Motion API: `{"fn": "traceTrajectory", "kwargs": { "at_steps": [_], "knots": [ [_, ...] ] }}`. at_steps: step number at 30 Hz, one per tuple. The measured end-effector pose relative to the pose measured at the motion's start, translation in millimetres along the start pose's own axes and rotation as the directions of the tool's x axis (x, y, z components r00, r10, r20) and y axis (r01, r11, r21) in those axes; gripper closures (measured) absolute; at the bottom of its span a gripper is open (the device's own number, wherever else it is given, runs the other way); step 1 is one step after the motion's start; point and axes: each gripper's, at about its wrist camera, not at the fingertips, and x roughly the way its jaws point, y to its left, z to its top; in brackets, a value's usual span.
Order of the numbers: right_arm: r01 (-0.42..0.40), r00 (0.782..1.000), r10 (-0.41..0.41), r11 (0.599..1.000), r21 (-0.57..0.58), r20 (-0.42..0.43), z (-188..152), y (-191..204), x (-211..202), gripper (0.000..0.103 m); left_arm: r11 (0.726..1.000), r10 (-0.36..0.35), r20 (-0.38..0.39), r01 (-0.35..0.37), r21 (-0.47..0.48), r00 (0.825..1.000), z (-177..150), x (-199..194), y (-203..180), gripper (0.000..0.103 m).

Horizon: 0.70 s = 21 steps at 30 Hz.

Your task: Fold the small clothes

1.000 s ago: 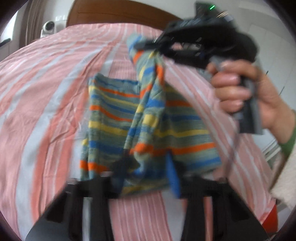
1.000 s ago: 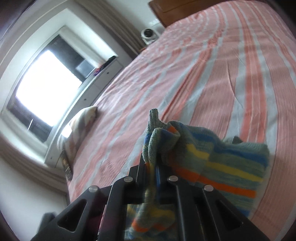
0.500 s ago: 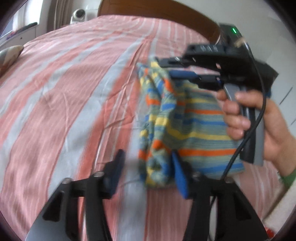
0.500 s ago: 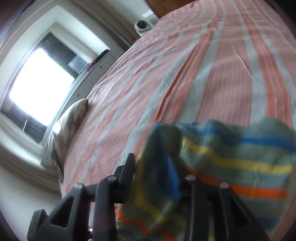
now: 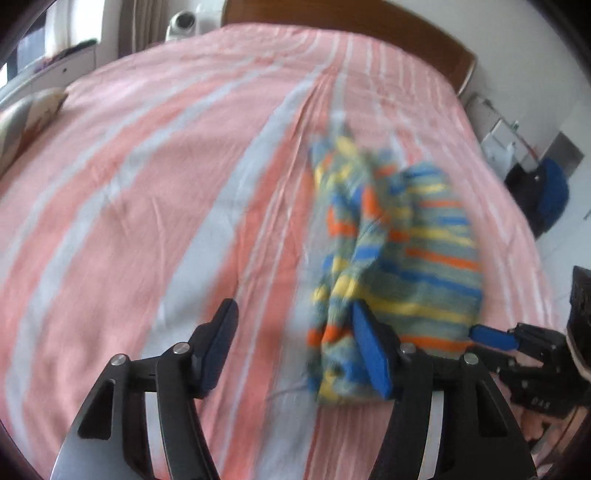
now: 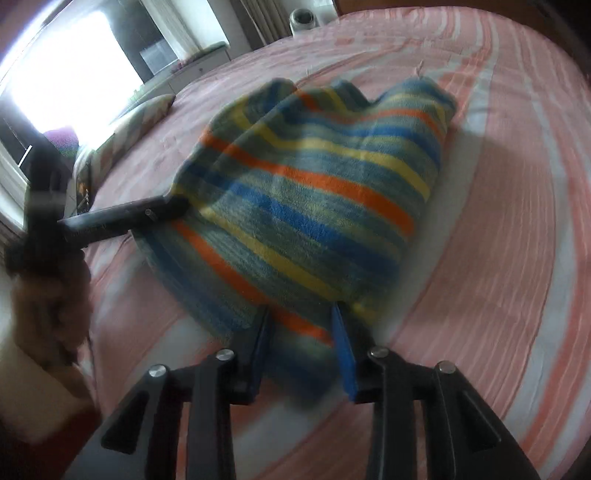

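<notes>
A small striped garment point(image 5: 399, 258) in blue, yellow, orange and grey-green lies folded and bunched on the pink striped bedspread point(image 5: 147, 184). It also shows in the right wrist view point(image 6: 314, 199). My left gripper point(image 5: 295, 347) is open, its right finger touching the garment's near left edge. My right gripper point(image 6: 301, 343) is open, its fingers on either side of the garment's near edge; it also shows low at the right in the left wrist view point(image 5: 495, 338). The left gripper's finger point(image 6: 122, 218) rests against the garment's left side.
A wooden headboard point(image 5: 351, 22) is at the far end of the bed. A pillow point(image 5: 26, 114) lies at the left edge. A bright window point(image 6: 62, 74) and a low cabinet are beyond the bed. Dark and blue items point(image 5: 543, 192) sit right of the bed.
My right gripper let go of the raised garment and dropped to the bed's near right. The garment fell into a folded heap. My left gripper opened and shifted left.
</notes>
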Motion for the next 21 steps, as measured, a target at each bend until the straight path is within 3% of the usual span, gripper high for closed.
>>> {"fn": "traceTrajectory", "kwargs": {
  "at_steps": [1, 3, 5, 6, 7, 8, 9, 10, 12, 14, 17, 20, 21],
  "knots": [
    [-0.006, 0.999, 0.006, 1.000, 0.020, 0.037, 7.3, -1.8, -12.3, 0.070, 1.000, -0.026, 0.022, 0.025, 0.016, 0.999, 9.8, -2.8, -1.6, 0.022],
    [0.001, 0.993, -0.002, 1.000, 0.012, 0.117, 22.4, -1.7, -31.5, 0.070, 0.995, -0.089, 0.044, 0.086, 0.057, 0.995, 36.0, -0.3, -14.4, 0.010],
    [0.034, 0.985, -0.032, 0.999, -0.007, 0.169, 48.5, -3.6, -41.2, 0.070, 0.989, -0.119, 0.010, 0.118, 0.093, 0.993, 61.2, 22.1, -30.1, 0.008],
    [0.033, 0.983, -0.032, 0.999, -0.003, 0.181, 58.5, -5.4, -41.0, 0.070, 0.989, -0.097, -0.022, 0.099, 0.113, 0.995, 73.2, 42.3, -38.8, 0.008],
    [0.022, 0.982, -0.023, 1.000, 0.005, 0.185, 68.1, -7.8, -37.9, 0.070, 0.991, -0.059, -0.038, 0.064, 0.120, 0.997, 73.5, 50.4, -42.4, 0.018],
    [0.010, 0.984, -0.014, 1.000, 0.019, 0.177, 78.0, -11.9, -27.7, 0.070, 0.993, 0.023, -0.064, -0.015, 0.113, 0.998, 80.5, 75.9, -41.9, 0.027],
    [0.020, 0.986, -0.024, 0.999, 0.027, 0.167, 83.2, -16.1, -16.7, 0.070, 0.994, 0.074, -0.094, -0.066, 0.093, 0.993, 80.3, 87.7, -36.6, 0.044],
    [0.039, 0.988, -0.044, 0.999, 0.034, 0.150, 85.8, -21.6, -2.8, 0.070, 0.994, 0.093, -0.116, -0.087, 0.059, 0.989, 75.9, 93.9, -29.9, 0.048],
    [0.080, 0.995, -0.085, 0.991, 0.103, 0.049, 78.5, -40.6, 38.0, 0.070, 0.997, 0.050, -0.105, -0.055, -0.048, 0.993, 73.0, 98.0, -10.2, 0.047],
    [0.048, 0.992, -0.064, 0.989, 0.142, 0.113, 67.6, -48.1, 37.7, 0.071, 0.996, 0.054, -0.084, -0.060, -0.067, 0.995, 69.9, 86.6, -2.5, 0.044],
    [0.097, 0.983, -0.117, 0.986, 0.138, 0.142, 62.7, -36.8, 7.9, 0.070, 0.998, 0.005, -0.033, -0.007, -0.059, 0.999, 57.5, 48.1, 1.2, 0.037],
    [0.054, 0.975, -0.075, 0.993, 0.104, 0.209, 45.6, -16.8, -33.9, 0.069, 0.997, -0.083, -0.013, 0.083, -0.011, 0.996, 36.7, 16.7, -8.3, 0.018],
    [0.036, 0.976, -0.054, 0.995, 0.090, 0.211, 38.9, -9.4, -41.3, 0.067, 0.996, -0.082, -0.017, 0.083, 0.028, 0.996, 24.6, 11.6, -15.1, 0.016]
  ]
}}
